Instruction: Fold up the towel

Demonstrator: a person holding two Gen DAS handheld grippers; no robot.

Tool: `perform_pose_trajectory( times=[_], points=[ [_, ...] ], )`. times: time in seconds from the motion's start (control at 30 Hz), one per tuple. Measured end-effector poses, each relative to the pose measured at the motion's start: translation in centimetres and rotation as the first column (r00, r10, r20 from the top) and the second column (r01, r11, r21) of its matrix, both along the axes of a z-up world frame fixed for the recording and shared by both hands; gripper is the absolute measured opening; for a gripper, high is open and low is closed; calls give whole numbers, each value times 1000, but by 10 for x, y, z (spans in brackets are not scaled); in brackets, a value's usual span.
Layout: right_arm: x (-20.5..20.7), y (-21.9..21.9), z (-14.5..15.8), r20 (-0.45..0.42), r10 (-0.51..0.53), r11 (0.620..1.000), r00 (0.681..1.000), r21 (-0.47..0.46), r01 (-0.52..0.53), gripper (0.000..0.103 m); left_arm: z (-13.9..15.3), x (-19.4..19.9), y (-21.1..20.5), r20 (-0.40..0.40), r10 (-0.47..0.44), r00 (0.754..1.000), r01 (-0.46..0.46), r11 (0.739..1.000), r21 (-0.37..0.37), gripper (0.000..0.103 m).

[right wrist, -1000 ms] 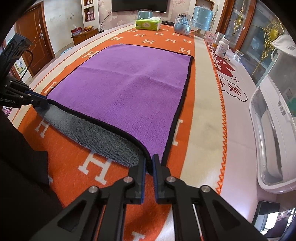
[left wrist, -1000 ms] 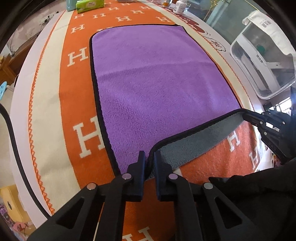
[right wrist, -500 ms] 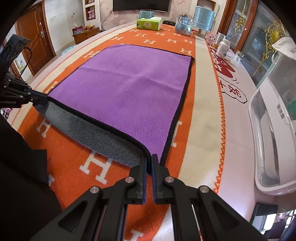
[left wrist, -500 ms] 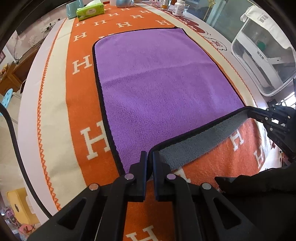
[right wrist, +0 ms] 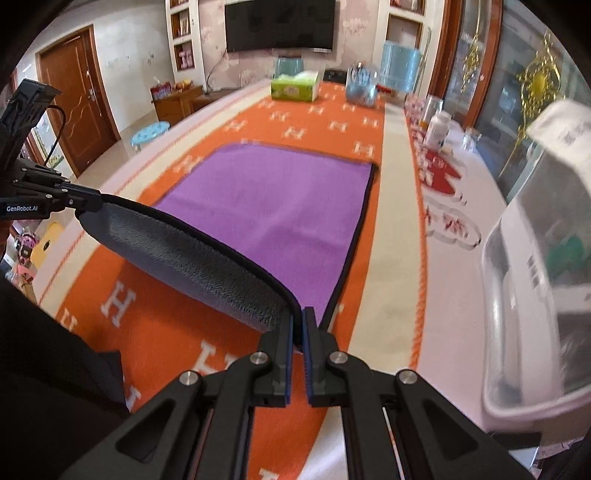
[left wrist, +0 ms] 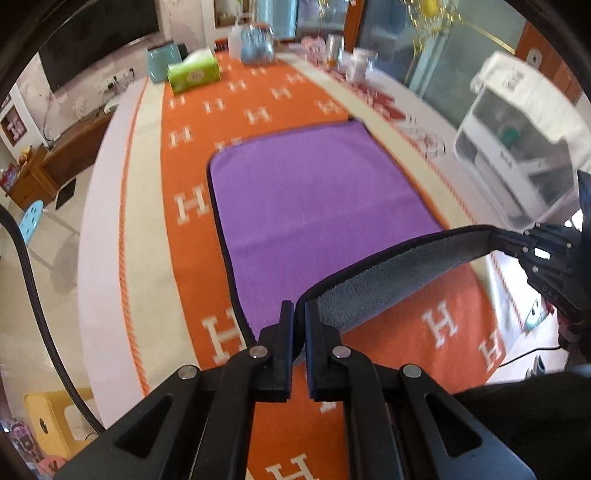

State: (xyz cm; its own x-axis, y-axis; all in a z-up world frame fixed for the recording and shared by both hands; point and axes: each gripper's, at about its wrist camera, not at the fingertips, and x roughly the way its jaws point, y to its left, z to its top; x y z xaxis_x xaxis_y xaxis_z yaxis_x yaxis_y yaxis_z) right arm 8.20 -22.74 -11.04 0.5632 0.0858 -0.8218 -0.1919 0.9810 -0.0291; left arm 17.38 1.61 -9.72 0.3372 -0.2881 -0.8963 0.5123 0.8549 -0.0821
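The purple towel (left wrist: pixel 317 206) is lying on the orange counter (left wrist: pixel 192 155), its near edge raised, grey underside showing. Left gripper (left wrist: pixel 299 314) and right gripper (right wrist: pixel 298 321) are each clenching a near corner; jaws are hiding the pinched corners. Far objects are blurring.

One towel (left wrist: pixel 317 206), two tools (left wrist: pixel 299 314) (right wrist: pixel 298 321), one tissue box (right wrist: pixel 294 86).

wall: pale, TV (right wrist: pixel 279 24) mounted, shelves (right wrist: pixel 183 35) beside | door (right wrist: pixel 75 99): brown wood, left | sideboard (right wrist: pixel 177 98): low, wooden | stool (right wrist: pixel 149 133): light blue | floor (right wrist: pixel 125 142): pale tile | right: glass panels (right wrist: pixel 532 92), gold ornaments
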Motion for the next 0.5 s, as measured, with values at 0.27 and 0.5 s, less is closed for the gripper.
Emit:
perform_pose_trajectory(
  times=[0.27,0.5],
  points=[
    [33,-4,43,133,11,1000,991,-30,-7,4,49,36,-4,126,14,992,-12,1000,-20,3],
    [69,-13,62,239,-17,998,971,-47,29,4,81,76,-13,231,15,973,-7,999,-39,3]
  ],
)
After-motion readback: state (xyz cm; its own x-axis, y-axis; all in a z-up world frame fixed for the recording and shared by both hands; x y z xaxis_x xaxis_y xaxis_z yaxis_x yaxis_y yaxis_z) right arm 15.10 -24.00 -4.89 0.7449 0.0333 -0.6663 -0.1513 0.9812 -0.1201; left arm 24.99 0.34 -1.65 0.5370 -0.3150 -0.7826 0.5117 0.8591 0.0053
